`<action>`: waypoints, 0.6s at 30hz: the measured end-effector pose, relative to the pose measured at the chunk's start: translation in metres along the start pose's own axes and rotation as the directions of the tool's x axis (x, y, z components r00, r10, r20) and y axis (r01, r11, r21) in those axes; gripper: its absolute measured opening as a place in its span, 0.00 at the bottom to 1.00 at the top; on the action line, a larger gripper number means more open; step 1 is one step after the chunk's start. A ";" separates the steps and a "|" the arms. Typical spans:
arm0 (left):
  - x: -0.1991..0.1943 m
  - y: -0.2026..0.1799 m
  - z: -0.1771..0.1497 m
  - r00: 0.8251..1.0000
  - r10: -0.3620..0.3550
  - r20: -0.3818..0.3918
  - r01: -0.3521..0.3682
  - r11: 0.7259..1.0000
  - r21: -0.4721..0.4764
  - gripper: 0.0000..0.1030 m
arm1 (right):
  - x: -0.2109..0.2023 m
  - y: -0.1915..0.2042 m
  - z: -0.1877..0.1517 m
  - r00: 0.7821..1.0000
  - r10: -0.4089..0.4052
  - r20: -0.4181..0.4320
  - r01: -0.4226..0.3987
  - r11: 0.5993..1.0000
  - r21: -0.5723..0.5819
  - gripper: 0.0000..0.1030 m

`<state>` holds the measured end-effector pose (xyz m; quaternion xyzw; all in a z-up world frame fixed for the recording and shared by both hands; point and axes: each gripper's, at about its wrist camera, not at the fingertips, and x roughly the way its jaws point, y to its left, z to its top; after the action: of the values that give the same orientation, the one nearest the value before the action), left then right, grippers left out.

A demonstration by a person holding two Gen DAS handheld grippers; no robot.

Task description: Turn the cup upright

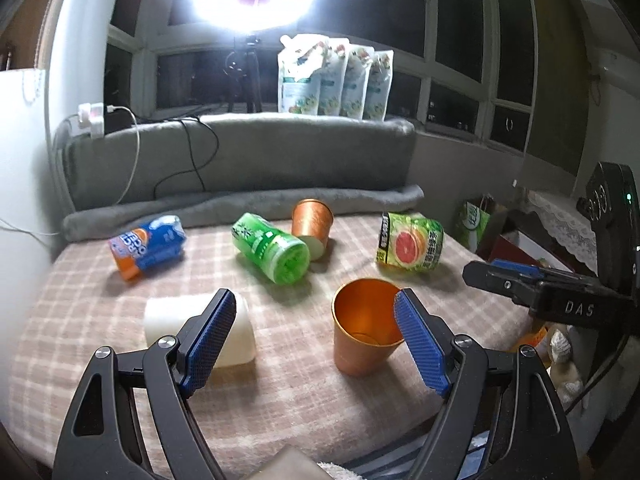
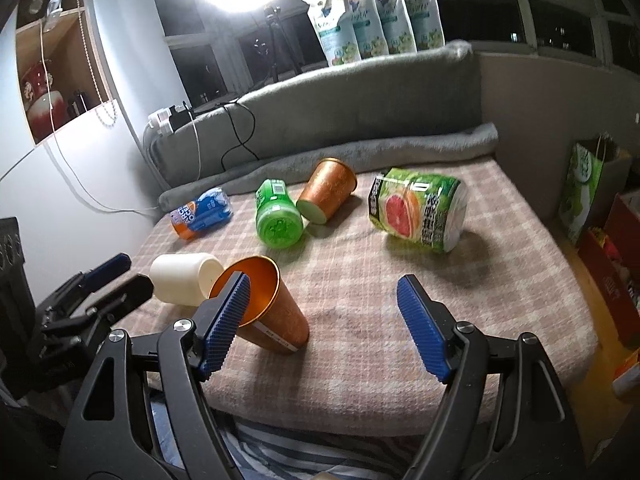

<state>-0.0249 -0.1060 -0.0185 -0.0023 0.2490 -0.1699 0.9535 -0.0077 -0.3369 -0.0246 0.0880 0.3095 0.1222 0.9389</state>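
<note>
An orange metal cup (image 1: 362, 330) stands upright on the checked blanket, mouth up, just inside my left gripper's right finger; it also shows in the right wrist view (image 2: 264, 312), beside that gripper's left finger. A second orange cup (image 1: 313, 226) (image 2: 328, 194) lies on its side farther back. A white cup (image 1: 236, 330) (image 2: 182, 278) lies on its side at the near left. My left gripper (image 1: 316, 312) is open and empty. My right gripper (image 2: 324, 296) is open and empty; it appears at the right edge of the left wrist view (image 1: 532, 286).
A green bottle (image 1: 272, 252), a blue-orange bottle (image 1: 148, 246) and a grapefruit-label bottle (image 1: 410, 246) lie on the blanket (image 1: 304, 392). A grey rolled cushion (image 1: 240, 204) borders the back. Refill pouches (image 1: 334, 78) stand on the sill. Boxes and a bag (image 2: 582, 196) sit at right.
</note>
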 end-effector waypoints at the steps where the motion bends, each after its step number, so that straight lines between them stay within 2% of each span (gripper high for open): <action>1: -0.001 0.000 0.001 1.000 0.004 0.007 -0.004 1.000 0.000 0.79 | -0.001 0.002 0.000 1.000 -0.008 0.007 0.008 1.000 -0.009 0.77; 8: -0.009 0.000 0.005 0.999 0.032 0.042 -0.032 0.999 0.007 0.79 | -0.011 0.009 0.000 0.996 -0.056 0.064 0.058 0.997 -0.044 0.77; 10: -0.011 0.000 0.006 0.998 0.034 0.048 -0.034 0.999 0.006 0.79 | -0.014 0.010 0.001 0.995 -0.060 0.077 0.063 0.997 -0.045 0.83; 11: -0.012 0.000 0.007 0.998 0.039 0.051 -0.040 0.999 0.006 0.79 | -0.016 0.011 0.001 0.994 -0.060 0.094 0.065 0.997 -0.047 0.92; 12: -0.013 0.001 0.008 0.998 0.041 0.055 -0.042 0.999 0.006 0.79 | -0.019 0.012 0.001 0.992 -0.064 0.112 0.070 0.996 -0.051 0.95; 18: -0.016 0.004 0.010 0.995 0.062 0.075 -0.062 0.998 -0.002 0.79 | -0.027 0.023 0.004 0.982 -0.088 0.168 0.104 0.991 -0.086 0.95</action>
<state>-0.0323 -0.0980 -0.0024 -0.0009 0.2131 -0.1399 0.9670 -0.0304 -0.3225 -0.0010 0.0383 0.2290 0.0837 0.9691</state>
